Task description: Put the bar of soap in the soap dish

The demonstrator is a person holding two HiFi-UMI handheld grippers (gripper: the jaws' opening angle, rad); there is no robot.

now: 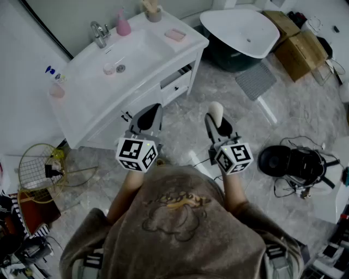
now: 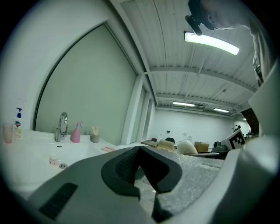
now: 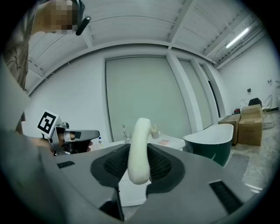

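A cream oval bar of soap (image 1: 216, 110) stands on edge between the pads of my right gripper (image 1: 216, 122), which is shut on it. In the right gripper view the soap (image 3: 140, 148) rises out of the right gripper (image 3: 139, 165). The pink soap dish (image 1: 175, 35) lies on the right end of the white vanity top (image 1: 163, 52), well ahead of both grippers, and shows small in the right gripper view (image 3: 165, 141). My left gripper (image 1: 153, 110) is level beside the right one, shut and empty, with its pads together (image 2: 140, 170).
The vanity holds a basin with a faucet (image 1: 98, 34), a pink bottle (image 1: 123, 24) and a cup (image 1: 154, 12). A dark bathtub (image 1: 240, 30) and cardboard boxes (image 1: 297, 52) stand to the right. Cables and a headset (image 1: 294, 163) lie on the floor, and a wire basket (image 1: 38, 169) sits at the left.
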